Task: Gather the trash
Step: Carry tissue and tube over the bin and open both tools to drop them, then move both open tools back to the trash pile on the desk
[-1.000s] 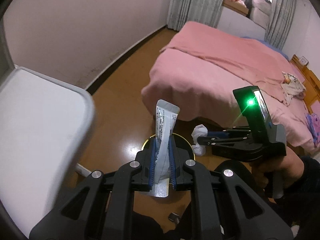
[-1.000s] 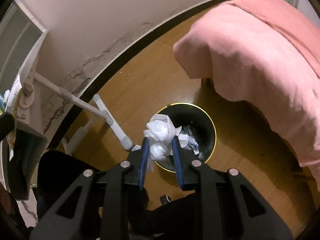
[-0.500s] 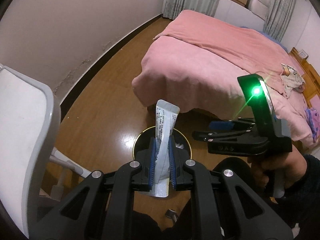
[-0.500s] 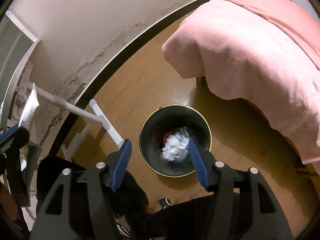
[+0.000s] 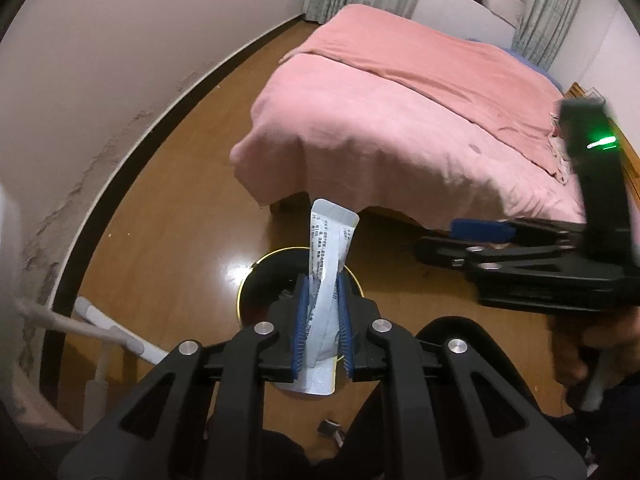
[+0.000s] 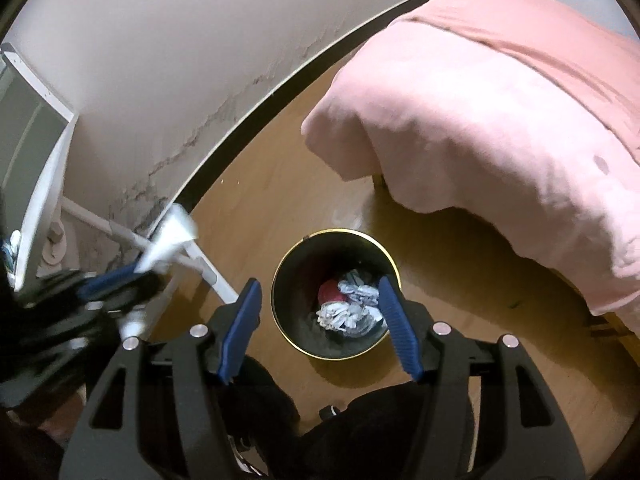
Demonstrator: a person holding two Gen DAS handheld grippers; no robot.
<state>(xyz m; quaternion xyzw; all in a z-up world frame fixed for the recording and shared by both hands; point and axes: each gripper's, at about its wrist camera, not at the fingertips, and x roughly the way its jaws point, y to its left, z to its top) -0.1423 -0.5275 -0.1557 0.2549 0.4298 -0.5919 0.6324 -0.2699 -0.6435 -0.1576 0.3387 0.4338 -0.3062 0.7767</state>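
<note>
**Sachet held above the bin's near rim**

The left hand-held gripper (image 5: pixel 322 320) clamps a white sachet (image 5: pixel 326 264), though its jaws are starting to part. The sachet's long axis runs up and away, over the near rim of the black bin (image 6: pixel 334 354) on the floor. The right hand-held gripper (image 6: pixel 320 326) hangs empty and spread over the bin, above crumpled tissue (image 6: pixel 346 314) inside, so the left carries the next drop.

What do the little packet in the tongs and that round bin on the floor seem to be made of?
The packet looks like thin foil or plastic film: silvery, printed, creased, crimped flat at its end. The bin seems metal or hard plastic, matte black inside with a shiny gold rim; which one is unclear.
</note>
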